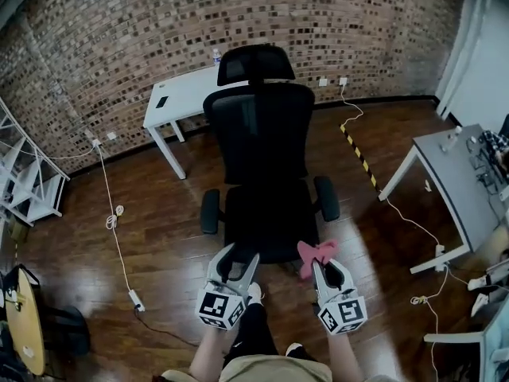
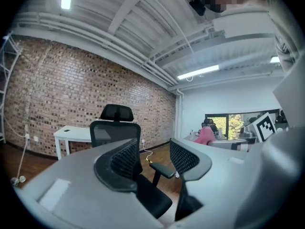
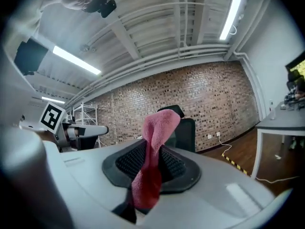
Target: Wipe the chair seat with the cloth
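Here the chair (image 1: 266, 153) stands on wood floor (image 1: 159, 205) by a brick wall (image 1: 119, 30). The right claw (image 1: 316, 267) pinches the cloth (image 1: 316, 252); the left claw (image 1: 240, 255) gapes empty.

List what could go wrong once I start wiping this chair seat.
1. The cloth is pinched as a narrow fold in the right gripper; it could slip out or wipe only a thin stripe.
2. The armrests flank the chair seat; sideways strokes might knock them.
3. The left gripper is open and holds nothing, so the chair seat may swivel under pressure.
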